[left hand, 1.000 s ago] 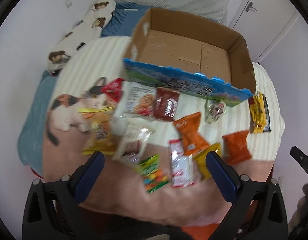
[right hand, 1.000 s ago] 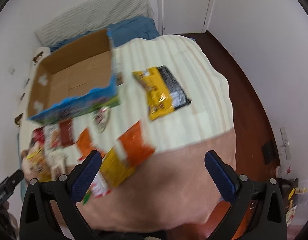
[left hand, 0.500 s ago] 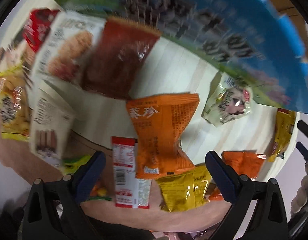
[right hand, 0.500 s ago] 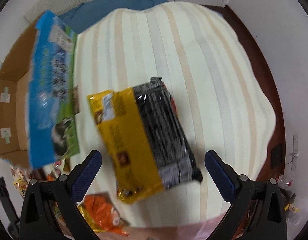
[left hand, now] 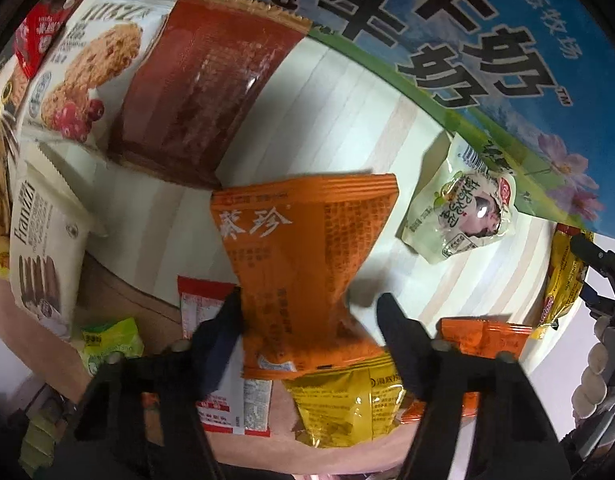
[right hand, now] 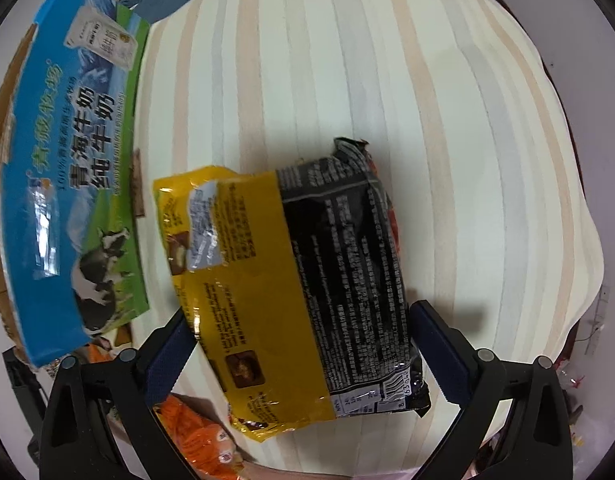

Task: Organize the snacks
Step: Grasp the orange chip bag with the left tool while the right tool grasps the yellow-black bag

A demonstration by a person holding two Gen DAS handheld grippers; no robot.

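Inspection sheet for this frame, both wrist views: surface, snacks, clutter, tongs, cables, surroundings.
Surface: striped cloth, bare at the far end.
Job's things: orange packet; yellow-black pack; milk carton box beside it.
Clutter: loose snacks include a maroon pouch, cookie pack and pale pouch.
Tongs: left tongs have just been closing, one pad touching the orange packet, the other apart; right tongs have just been closing, straddling the yellow-black pack, contact unclear.
Cables: nothing seen.
Surroundings: blue bedding.

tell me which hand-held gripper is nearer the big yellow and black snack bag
Right. The right hand-held gripper straddles the yellow and black snack bag; the left hand-held gripper straddles an orange packet.
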